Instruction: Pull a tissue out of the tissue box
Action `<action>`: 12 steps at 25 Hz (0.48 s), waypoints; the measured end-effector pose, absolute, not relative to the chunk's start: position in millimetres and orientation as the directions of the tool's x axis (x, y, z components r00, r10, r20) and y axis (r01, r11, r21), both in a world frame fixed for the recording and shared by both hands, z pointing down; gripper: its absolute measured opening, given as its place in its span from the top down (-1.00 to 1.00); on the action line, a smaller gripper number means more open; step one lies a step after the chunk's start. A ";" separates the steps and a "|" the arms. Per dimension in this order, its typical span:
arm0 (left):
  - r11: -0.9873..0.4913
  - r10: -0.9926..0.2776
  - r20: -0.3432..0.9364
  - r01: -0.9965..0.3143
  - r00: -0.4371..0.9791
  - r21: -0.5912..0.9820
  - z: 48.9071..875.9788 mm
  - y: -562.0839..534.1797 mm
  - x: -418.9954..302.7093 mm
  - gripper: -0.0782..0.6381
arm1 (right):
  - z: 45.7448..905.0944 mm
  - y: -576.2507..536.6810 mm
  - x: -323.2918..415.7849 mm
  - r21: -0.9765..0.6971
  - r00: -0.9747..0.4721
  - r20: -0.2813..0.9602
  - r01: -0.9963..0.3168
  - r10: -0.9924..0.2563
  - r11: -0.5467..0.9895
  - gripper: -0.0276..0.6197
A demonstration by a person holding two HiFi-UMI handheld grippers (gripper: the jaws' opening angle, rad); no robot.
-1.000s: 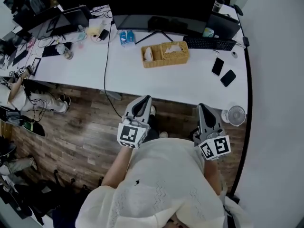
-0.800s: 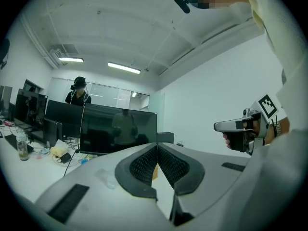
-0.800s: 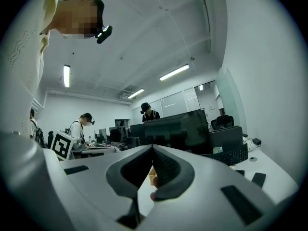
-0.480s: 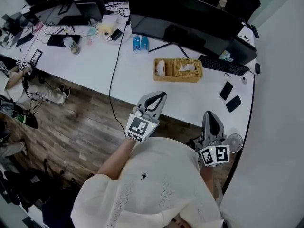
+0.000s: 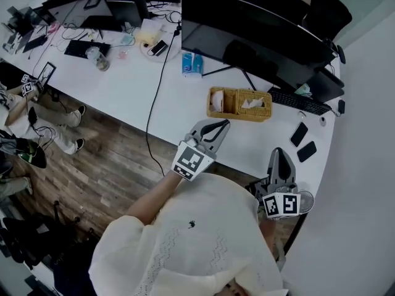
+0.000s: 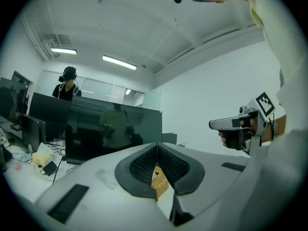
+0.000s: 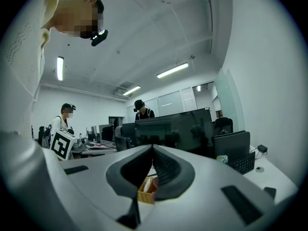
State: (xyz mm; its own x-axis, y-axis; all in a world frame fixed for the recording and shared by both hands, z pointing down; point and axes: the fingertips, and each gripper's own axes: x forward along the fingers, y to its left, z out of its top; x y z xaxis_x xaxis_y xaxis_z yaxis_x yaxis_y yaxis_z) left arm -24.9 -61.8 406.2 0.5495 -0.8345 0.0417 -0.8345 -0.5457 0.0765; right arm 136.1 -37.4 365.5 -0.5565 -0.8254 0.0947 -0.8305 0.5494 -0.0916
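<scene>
The tissue box [image 5: 241,103] is a wicker basket on the white desk [image 5: 136,85], with a white tissue [image 5: 252,103] sticking up in its right half. My left gripper [image 5: 223,123] is shut and empty, its tips over the desk just short of the basket. My right gripper [image 5: 281,151] hovers at the desk's front edge, further right and further from the basket, its jaws together with nothing in them. Both gripper views show the basket low between the closed jaws: the left gripper [image 6: 157,145] above the basket [image 6: 160,182], the right gripper [image 7: 153,146] above the basket [image 7: 146,195].
Big dark monitors [image 5: 259,29] stand behind the basket. A keyboard [image 5: 299,102], two phones [image 5: 302,142] and a small fan [image 5: 305,199] sit to the right. A blue packet [image 5: 192,64] and a black cable [image 5: 154,103] lie to the left. Other people stand beyond the screens.
Both grippers have moved forward toward the desk. The left one went from over the wooden floor to over the desk's front edge, close to the basket. Both stayed shut.
</scene>
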 end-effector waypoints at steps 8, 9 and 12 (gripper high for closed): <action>-0.587 -0.805 0.046 -0.806 0.591 0.080 414.1 -95.7 -31.6 0.74 | 371.3 -65.1 116.1 -0.073 -0.533 0.109 -0.846 -0.839 0.528 0.88; -0.591 -0.802 0.048 -0.803 0.595 0.080 415.6 -99.6 -32.8 0.74 | 372.1 -67.3 113.1 -0.070 -0.531 0.112 -0.847 -0.840 0.526 0.88; -0.600 -0.794 0.059 -0.796 0.605 0.085 422.5 -109.7 -35.9 0.74 | 375.7 -71.9 104.3 -0.052 -0.529 0.131 -0.848 -0.839 0.527 0.86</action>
State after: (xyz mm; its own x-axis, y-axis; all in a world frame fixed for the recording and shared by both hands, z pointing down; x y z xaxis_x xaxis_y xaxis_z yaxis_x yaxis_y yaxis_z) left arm -35.9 -109.7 422.5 0.6050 -0.7941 0.0587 -0.7956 -0.5998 0.0853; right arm 104.3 -71.9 375.7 -0.5287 -0.8387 0.1308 -0.8485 0.5267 -0.0519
